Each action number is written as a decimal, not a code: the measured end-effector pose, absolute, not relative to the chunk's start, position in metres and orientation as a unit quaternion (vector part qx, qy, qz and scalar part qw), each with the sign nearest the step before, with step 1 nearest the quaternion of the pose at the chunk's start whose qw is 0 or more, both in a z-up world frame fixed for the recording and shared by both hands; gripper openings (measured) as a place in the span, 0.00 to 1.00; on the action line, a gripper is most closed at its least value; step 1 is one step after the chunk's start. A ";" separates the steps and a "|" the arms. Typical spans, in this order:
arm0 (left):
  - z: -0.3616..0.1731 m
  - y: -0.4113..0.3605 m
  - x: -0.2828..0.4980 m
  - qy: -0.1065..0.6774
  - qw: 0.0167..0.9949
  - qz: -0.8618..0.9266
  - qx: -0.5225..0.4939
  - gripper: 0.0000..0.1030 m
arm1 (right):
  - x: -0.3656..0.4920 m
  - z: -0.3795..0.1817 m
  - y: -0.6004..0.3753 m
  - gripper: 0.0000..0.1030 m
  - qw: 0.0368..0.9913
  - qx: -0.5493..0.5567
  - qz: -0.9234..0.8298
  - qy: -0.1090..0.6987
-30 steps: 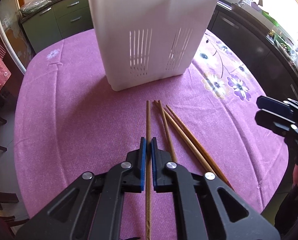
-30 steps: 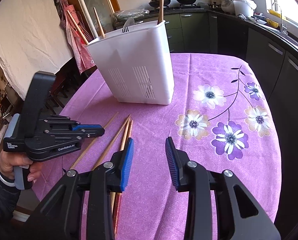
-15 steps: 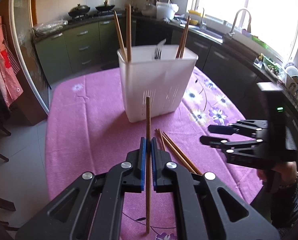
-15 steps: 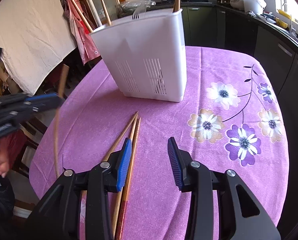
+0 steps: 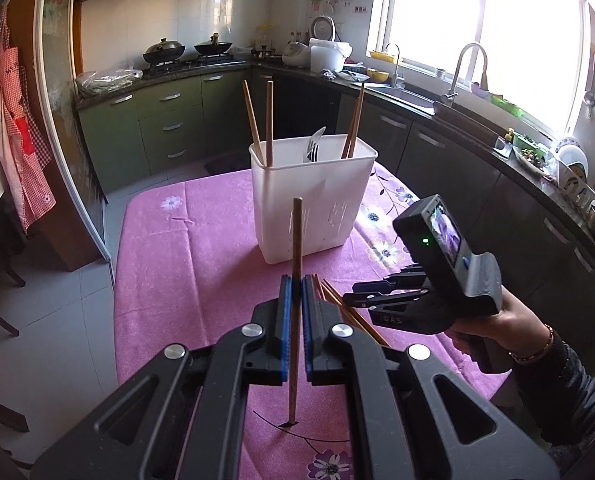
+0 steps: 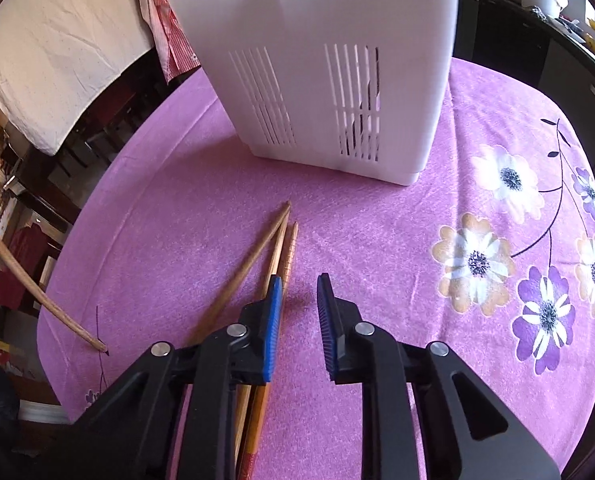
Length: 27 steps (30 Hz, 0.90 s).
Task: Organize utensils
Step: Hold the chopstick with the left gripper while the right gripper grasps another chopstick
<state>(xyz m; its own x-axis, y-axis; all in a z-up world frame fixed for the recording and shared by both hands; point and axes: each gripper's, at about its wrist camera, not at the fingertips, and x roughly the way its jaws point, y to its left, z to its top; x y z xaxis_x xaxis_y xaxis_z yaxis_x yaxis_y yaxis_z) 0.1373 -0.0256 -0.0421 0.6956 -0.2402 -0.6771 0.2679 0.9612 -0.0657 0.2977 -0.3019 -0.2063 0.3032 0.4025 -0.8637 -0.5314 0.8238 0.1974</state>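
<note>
On table (image 6: 377, 248): bin (image 6: 317, 60) at back, three chopsticks (image 6: 273, 252) flat in front, just left of right gripper (image 6: 299, 300). In bin: four chopsticks (image 5: 269, 120), fork (image 5: 315, 148). One chopstick (image 5: 296, 280) in left gripper (image 5: 296, 292), tip on cloth.

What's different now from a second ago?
The left gripper, shut on one chopstick, has lifted it off the tablecloth and tipped it upright. The right gripper has dropped closer to the three loose chopsticks, its fingers closing on nothing. The white holder hasn't moved.
</note>
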 end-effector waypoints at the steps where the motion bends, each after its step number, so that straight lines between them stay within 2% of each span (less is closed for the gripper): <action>1: -0.042 -0.026 0.137 0.364 0.921 -0.140 0.020 0.05 | 0.298 -0.207 -0.300 0.19 0.804 -0.064 0.290 0.515; 15: -0.042 -0.026 0.134 0.362 0.921 -0.143 0.024 0.05 | 0.288 -0.212 -0.262 0.18 0.808 -0.148 0.262 0.506; 17: -0.041 -0.027 0.133 0.362 0.921 -0.145 0.026 0.05 | 0.287 -0.212 -0.255 0.13 0.810 -0.160 0.259 0.501; 18: -0.041 -0.027 0.132 0.361 0.921 -0.145 0.027 0.05 | 0.288 -0.213 -0.252 0.09 0.808 -0.158 0.265 0.502; 20: -0.040 -0.028 0.132 0.361 0.921 -0.144 0.027 0.05 | 0.292 -0.214 -0.251 0.06 0.807 -0.142 0.271 0.505; 27: -0.039 -0.027 0.131 0.362 0.921 -0.139 0.028 0.05 | 0.293 -0.195 -0.266 0.06 0.826 -0.091 0.275 0.484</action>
<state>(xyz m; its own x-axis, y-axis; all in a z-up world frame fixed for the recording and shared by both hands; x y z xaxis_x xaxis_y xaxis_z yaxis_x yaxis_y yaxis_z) 0.1307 -0.0268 -0.0386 0.6996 -0.2359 -0.6744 0.2760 0.9599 -0.0495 0.2931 -0.2659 -0.1949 0.3810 0.3664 -0.8489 -0.5415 0.8326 0.1163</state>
